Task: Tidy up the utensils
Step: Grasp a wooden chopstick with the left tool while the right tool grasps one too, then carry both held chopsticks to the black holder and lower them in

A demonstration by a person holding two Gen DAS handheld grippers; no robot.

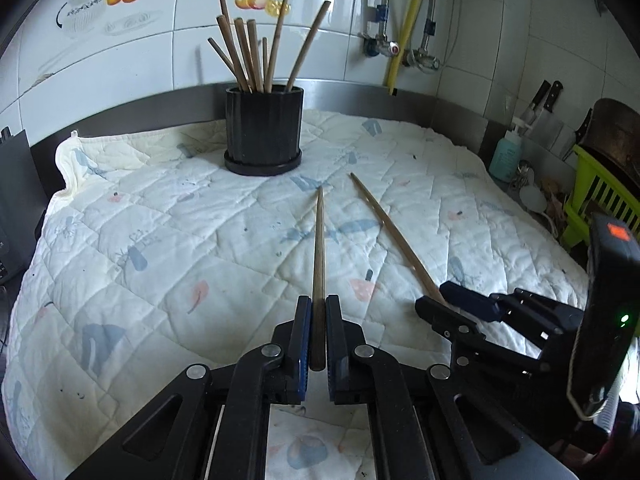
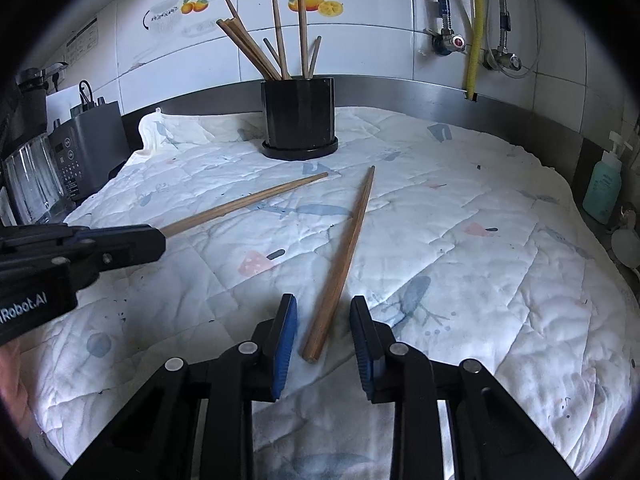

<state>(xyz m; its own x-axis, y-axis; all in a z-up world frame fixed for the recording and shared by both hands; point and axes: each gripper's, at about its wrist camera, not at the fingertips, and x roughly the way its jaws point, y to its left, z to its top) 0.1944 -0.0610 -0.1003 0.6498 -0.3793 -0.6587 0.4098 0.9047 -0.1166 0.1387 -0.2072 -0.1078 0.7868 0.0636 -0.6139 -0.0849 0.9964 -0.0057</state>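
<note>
- Quilted cloth (image 1: 168,216) covers the kitchen counter, with tiled wall and water pipes behind.
- A black holder (image 1: 263,130) stands at the back of the cloth, already full of chopsticks leaning every way; I judge it the place the loose ones belong.
- The left gripper (image 1: 318,334) has its jaws pinching the thick end of one chopstick (image 1: 319,248), whose thin tip points toward the holder, probably so it can go in tip first.
- The right gripper (image 2: 325,344) has its jaws spread on either side of the second chopstick (image 2: 346,256), which lies flat on the cloth; the pads do not yet touch it.
- The two grippers sit close beside each other, so they could bump.
- A soap bottle (image 2: 602,190), knives and a green rack (image 1: 600,196) lie off to the right, an appliance (image 2: 86,144) to the left; none blocks the way to the holder.
</note>
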